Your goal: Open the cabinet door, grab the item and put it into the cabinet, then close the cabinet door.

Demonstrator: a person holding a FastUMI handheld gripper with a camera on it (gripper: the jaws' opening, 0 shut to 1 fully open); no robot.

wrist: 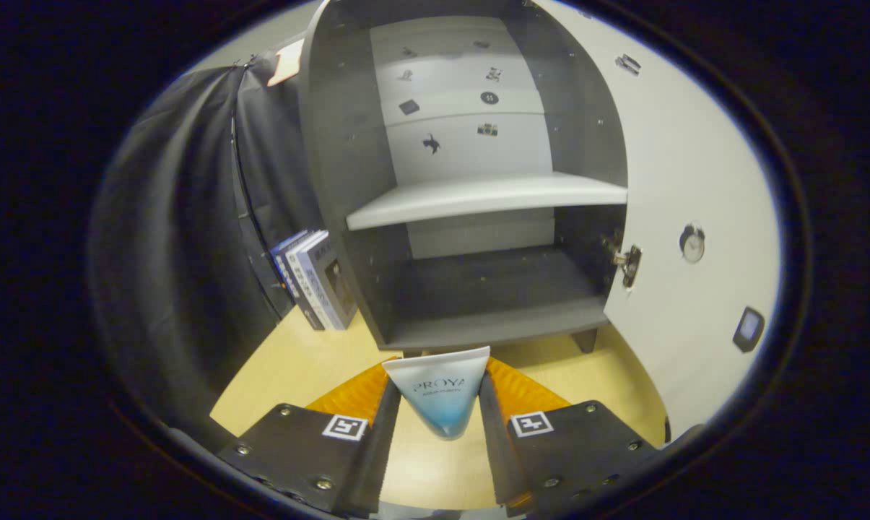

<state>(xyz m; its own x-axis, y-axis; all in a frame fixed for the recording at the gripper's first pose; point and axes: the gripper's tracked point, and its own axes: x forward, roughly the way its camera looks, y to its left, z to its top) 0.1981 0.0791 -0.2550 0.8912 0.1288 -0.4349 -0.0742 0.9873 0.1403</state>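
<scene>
The main risk from here is the cosmetic tube [440, 396] slipping or twisting in the grip on its way into the cabinet [471, 289]: it is a soft, tapered tube held by its sides, so it would probably squirm loose if squeezed unevenly or knocked. The bottom compartment's front edge sits just ahead of the tube and looks roughly level with it, so a low approach could catch the tube's wide flat end on that edge and push it back out of the fingers. A high approach could instead clip the light shelf [485, 198] above the lower compartment. The open door [694, 238] stands to the right with its hinge [628, 261] at the opening's edge, and a drift that way could bump it. The gripper [440, 415] is closed down to the tube's width, both fingers pressing on its sides, with the tube standing between them, narrow end toward the camera and crimped end forward. The tube hangs above the wooden tabletop [297, 368], not yet inside the cabinet. A row of books [315, 278] stands to the cabinet's left, well clear of the path.
</scene>
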